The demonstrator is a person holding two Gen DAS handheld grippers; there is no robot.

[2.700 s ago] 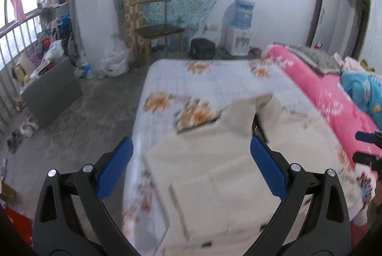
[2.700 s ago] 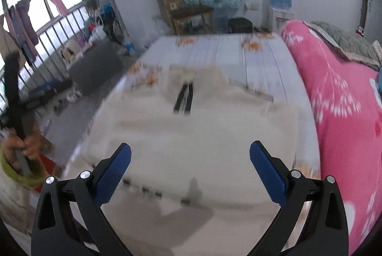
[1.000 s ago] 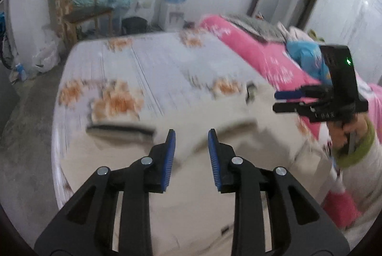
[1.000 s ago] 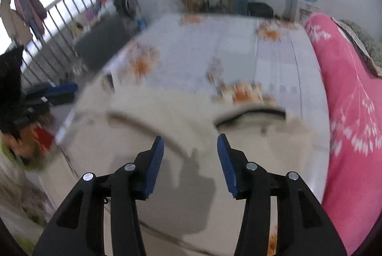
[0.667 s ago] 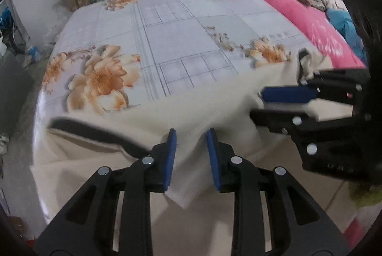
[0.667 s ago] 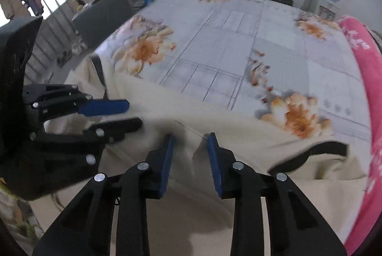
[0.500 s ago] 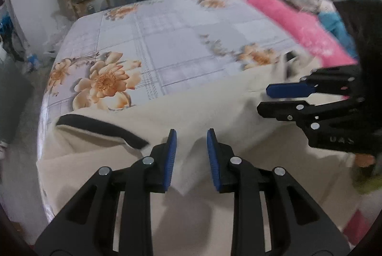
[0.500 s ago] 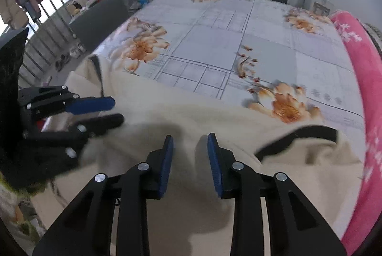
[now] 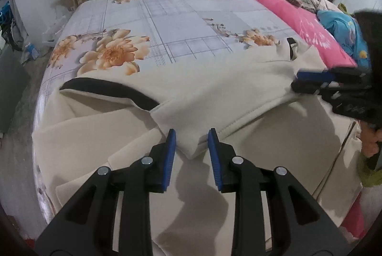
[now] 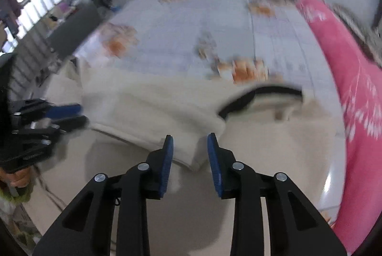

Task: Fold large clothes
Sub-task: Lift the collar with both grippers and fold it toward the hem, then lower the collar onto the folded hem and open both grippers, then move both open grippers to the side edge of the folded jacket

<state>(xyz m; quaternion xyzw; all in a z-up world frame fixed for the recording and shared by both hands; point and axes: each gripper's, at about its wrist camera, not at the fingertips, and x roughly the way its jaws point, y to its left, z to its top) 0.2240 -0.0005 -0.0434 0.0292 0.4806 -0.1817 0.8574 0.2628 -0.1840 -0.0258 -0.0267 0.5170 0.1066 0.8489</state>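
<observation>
Two grippers lower a folded cream garment (image 9: 214, 93) edge onto the bed (image 9: 167, 17).
Left gripper (image 9: 191, 136) and right gripper (image 10: 190, 140), its jaws just reopened slightly, each pinch a fold corner; best to lay both corners level before letting go.

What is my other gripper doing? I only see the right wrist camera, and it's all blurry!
Observer: The left gripper has a folded corner of the cream garment pinched between its jaws.
Operator: Is anything lying on the pink blanket?
Observer: Yes, a blue bundle of cloth lies on the pink blanket, toward its near end.
Operator: Any little bits on the garment I can't see?
Observer: A small black strap sticks up at its far edge, close to the pink blanket.
</observation>
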